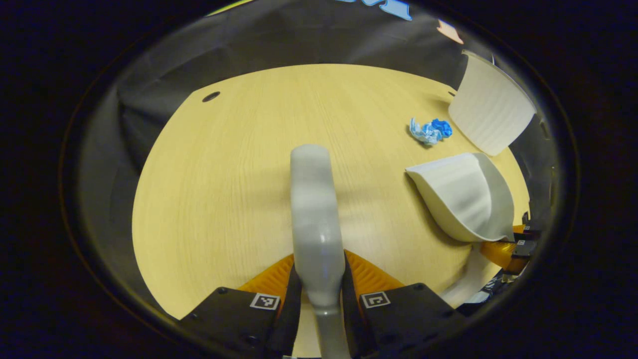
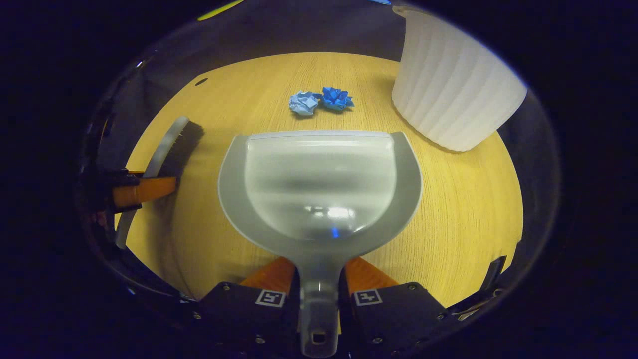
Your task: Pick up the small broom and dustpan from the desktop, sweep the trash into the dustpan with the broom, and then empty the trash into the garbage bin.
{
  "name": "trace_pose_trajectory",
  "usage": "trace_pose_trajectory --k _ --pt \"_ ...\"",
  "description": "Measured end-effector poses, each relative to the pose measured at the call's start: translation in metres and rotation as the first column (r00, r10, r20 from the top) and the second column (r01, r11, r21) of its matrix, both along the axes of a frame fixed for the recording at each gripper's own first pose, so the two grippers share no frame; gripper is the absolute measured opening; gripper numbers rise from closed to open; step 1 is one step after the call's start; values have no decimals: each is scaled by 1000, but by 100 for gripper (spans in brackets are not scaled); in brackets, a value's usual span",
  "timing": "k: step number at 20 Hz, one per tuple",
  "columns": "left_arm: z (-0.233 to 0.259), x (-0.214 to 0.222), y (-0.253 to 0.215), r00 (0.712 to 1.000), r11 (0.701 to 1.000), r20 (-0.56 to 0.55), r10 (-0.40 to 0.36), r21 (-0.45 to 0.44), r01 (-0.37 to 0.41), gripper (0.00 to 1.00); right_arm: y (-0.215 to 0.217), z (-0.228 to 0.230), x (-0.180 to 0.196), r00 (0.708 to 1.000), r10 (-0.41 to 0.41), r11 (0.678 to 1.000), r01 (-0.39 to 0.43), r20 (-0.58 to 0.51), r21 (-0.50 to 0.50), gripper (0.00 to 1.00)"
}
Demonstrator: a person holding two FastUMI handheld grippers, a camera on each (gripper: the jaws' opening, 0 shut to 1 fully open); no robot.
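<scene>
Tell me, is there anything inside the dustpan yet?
No. The dustpan looks bare inside; both crumpled paper balls lie on the table beyond its front edge. What is under the pan is hidden.

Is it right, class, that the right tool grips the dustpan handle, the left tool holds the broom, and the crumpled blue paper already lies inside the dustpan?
Not quite. The right gripper view shows the crumpled blue paper on the table, beyond the dustpan. The rest stands.
</scene>
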State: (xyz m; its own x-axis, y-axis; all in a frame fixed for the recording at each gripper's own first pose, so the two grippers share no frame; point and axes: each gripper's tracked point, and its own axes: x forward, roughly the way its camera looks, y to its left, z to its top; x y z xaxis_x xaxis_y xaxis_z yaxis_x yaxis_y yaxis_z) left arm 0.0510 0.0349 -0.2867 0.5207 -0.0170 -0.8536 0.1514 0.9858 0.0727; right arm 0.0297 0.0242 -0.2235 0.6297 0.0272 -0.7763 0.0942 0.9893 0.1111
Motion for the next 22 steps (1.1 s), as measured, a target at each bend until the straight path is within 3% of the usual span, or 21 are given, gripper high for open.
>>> trace_pose_trajectory --k 5,12,16,22 --pt "14 38 -12 998 999 48 -38 5 38 47 -8 -1 1 1000 29 1000 -29 5 -9 33" --pt "23 88 -55 980 982 62 -189 14 188 45 -26 0 2 995 100 995 -99 8 -29 33" --pt "13 115 -84 944 945 53 -326 28 325 47 -42 0 2 988 157 987 -157 4 -42 33" --pt "0 143 -124 861 862 42 -507 36 506 45 -55 6 8 981 195 980 -195 -14 -45 33"
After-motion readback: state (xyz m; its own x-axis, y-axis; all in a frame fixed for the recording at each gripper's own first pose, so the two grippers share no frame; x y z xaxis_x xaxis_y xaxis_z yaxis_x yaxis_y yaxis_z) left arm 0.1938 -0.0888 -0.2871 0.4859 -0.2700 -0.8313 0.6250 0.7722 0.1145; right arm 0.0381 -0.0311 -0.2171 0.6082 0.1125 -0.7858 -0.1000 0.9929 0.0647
